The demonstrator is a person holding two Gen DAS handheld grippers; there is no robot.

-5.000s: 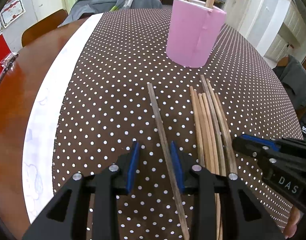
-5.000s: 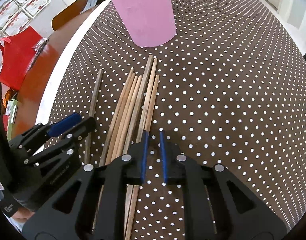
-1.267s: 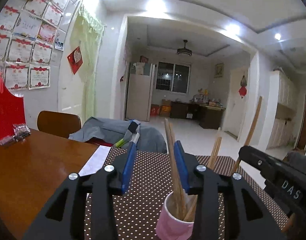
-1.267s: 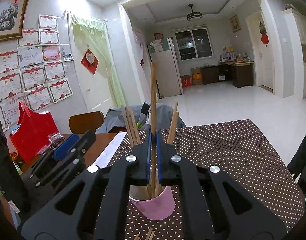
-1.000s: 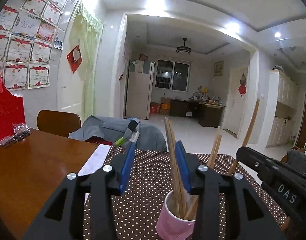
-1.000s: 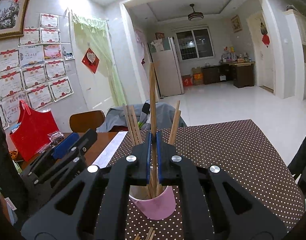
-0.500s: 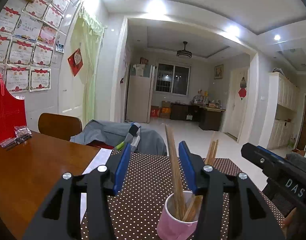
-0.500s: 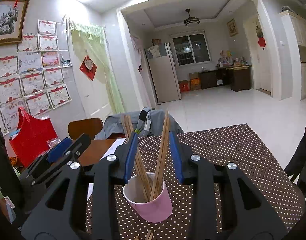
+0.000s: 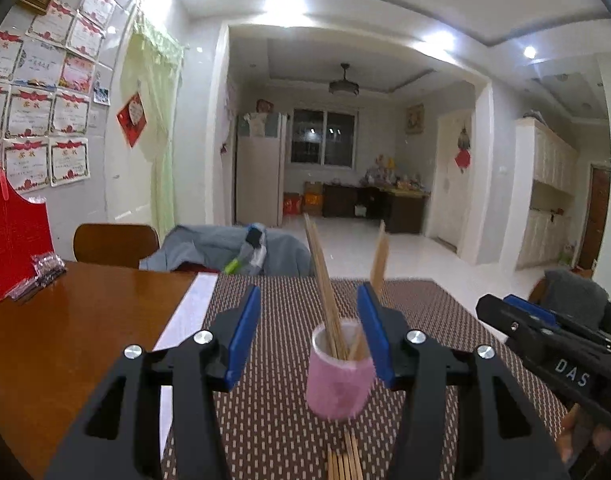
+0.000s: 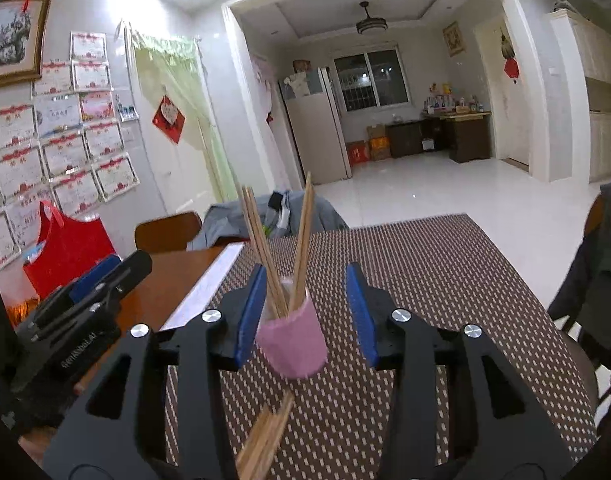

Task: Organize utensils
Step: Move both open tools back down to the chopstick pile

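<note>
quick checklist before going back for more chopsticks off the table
1. Left gripper empty: ok, jaws apart with nothing pressed between the pads.
2. Right gripper empty: ok, its jaws are opening and no stick is held.
3. Pink cup upright on the dotted cloth: ok.
4. Chopsticks in the cup seated: ok, they lean on the rim in two groups and none hangs out.
5. Loose chopsticks left on the cloth in front of the cup: ok, a bundle shows at the bottom edge, though how many cannot be told.
6. Grippers apart from each other: ok, the right one sits off to the side in the left view.
</note>
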